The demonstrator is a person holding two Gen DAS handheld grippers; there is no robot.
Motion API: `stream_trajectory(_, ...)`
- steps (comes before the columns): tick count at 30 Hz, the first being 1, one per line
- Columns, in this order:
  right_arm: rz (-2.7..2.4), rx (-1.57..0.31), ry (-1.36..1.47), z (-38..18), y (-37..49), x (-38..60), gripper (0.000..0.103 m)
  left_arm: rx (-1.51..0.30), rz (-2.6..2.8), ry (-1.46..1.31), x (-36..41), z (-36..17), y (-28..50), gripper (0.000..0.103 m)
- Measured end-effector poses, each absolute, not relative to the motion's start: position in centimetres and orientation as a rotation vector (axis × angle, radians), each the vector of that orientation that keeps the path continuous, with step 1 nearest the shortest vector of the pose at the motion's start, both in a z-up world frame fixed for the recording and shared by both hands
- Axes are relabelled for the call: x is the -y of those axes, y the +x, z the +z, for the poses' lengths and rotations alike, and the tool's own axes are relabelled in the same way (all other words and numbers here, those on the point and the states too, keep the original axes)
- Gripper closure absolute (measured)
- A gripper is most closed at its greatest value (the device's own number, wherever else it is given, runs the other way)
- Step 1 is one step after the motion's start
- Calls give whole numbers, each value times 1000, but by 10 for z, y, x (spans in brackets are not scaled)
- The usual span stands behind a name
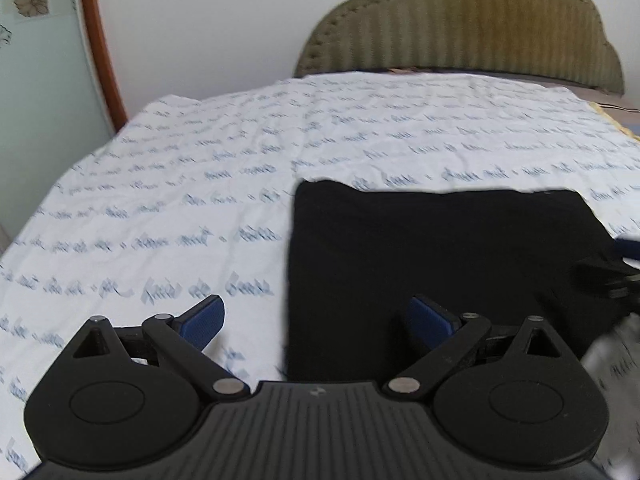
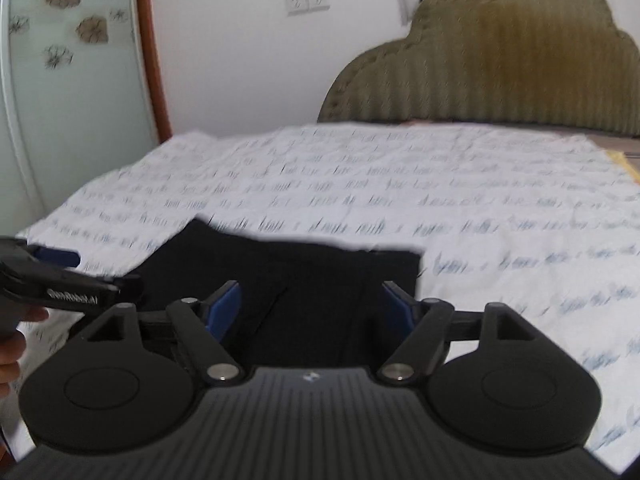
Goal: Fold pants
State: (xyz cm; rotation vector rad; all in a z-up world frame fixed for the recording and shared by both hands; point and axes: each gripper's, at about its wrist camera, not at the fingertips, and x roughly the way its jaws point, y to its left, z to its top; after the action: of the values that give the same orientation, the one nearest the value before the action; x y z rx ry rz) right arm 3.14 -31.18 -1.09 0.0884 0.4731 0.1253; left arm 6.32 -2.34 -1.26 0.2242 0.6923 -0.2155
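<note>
Black pants [image 1: 432, 256] lie folded into a flat rectangle on the bed; they also show in the right wrist view [image 2: 304, 276]. My left gripper [image 1: 316, 320] is open and empty, held above the pants' left edge, its left finger over the sheet. My right gripper [image 2: 312, 304] is open and empty above the near part of the pants. The left gripper also shows at the left edge of the right wrist view [image 2: 60, 276]. The right gripper shows blurred at the right edge of the left wrist view [image 1: 616, 268].
A white bedsheet [image 1: 200, 184] with blue script print covers the bed. An olive padded headboard [image 1: 464, 28] stands at the far end against a white wall. A frosted glass door with a brown frame [image 2: 152, 52] stands at the left.
</note>
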Motion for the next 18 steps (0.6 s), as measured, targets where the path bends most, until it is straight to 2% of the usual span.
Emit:
stream_trajectory(4, 38, -499, 128, -21, 27, 312, 29, -738, -202, 220, 22, -23, 56, 4)
stream_trajectory(6, 52, -453, 118, -14, 8, 302, 22, -747, -209, 181, 17, -23, 52, 4)
stream_trajectory(7, 64, -432, 103, -13, -2, 296, 14, -751, -206, 167, 15, -22, 50, 4)
stream_trajectory(8, 71, -414, 82, -10, -9, 291, 10, -754, -204, 158, 15, -22, 48, 4)
stream_trajectory(12, 80, -399, 16, -6, -22, 266, 10, -757, -197, 153, 12, -21, 39, 4)
stream_trajectory(18, 46, -422, -21, -9, -31, 241, 0, -750, -178, 143, 3, -17, 23, 4)
